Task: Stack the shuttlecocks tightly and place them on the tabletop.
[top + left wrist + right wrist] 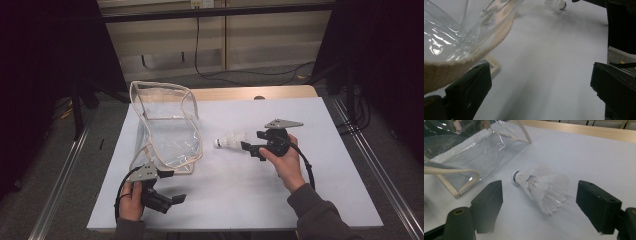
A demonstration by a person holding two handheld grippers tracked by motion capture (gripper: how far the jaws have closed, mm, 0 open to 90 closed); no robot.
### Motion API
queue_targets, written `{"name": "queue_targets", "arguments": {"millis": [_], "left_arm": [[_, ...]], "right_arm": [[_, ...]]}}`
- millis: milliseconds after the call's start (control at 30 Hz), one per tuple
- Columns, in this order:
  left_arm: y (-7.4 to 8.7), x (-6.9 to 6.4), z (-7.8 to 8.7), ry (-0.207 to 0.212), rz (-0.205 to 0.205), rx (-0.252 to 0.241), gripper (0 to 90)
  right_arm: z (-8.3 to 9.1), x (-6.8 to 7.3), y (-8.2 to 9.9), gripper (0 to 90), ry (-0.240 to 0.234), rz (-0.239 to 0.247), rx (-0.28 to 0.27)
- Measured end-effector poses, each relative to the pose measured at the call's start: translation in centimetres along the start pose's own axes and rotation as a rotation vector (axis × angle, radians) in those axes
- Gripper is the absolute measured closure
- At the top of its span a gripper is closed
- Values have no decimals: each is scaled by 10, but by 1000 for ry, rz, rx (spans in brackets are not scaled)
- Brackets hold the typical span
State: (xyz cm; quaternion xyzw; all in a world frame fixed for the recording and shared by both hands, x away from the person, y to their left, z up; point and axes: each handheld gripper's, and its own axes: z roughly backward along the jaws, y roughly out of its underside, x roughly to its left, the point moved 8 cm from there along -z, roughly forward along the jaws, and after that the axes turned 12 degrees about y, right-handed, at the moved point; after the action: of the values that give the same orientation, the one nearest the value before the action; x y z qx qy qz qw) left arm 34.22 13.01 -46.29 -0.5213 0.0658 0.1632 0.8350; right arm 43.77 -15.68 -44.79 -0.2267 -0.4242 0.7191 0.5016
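On the white table sheet (260, 200), just left of my right gripper (249, 150), item one: a white feathered shuttlecock (230, 141), lying on its side. In the right gripper view I see what the high view is too small to give: the shuttlecock (539, 188) points its cork cap, ringed with a blue band, toward the bag, and its feather skirt spreads back toward my jaws. It lies between and a little ahead of the two black jaws, apart from both pads. My right gripper (537, 207) is released: jaws wide, nothing gripped.

Item two: a clear plastic bag (167, 127) with cream fabric trim, standing open on the left half of the sheet, well left of the shuttlecock. In the right gripper view I see its near corner resting flat on the sheet (574, 157).

Item three: my left gripper (167, 187), at the near left edge of the sheet, just below the bag's front corner. In the left gripper view I see its jaws standing far apart and the bag's cream trim (461, 60) crossing just above the left-hand jaw; whether trim and jaw touch I cannot tell. No thing lies between the pads, so I log this gripper as released too. The shuttlecock (554, 4) shows at the far top edge.

Hand poses: my right hand (285, 162) holds its gripper level, jaws pointing left at the shuttlecock. My left hand (132, 197) holds its gripper low, jaws aimed right.
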Motion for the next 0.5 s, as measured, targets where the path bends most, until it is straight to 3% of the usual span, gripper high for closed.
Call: {"name": "queue_targets", "arguments": {"millis": [500], "left_arm": [[0,0,0,-3,-2,-1,35]], "right_arm": [[5,5,1,152,-28,11,14]]}}
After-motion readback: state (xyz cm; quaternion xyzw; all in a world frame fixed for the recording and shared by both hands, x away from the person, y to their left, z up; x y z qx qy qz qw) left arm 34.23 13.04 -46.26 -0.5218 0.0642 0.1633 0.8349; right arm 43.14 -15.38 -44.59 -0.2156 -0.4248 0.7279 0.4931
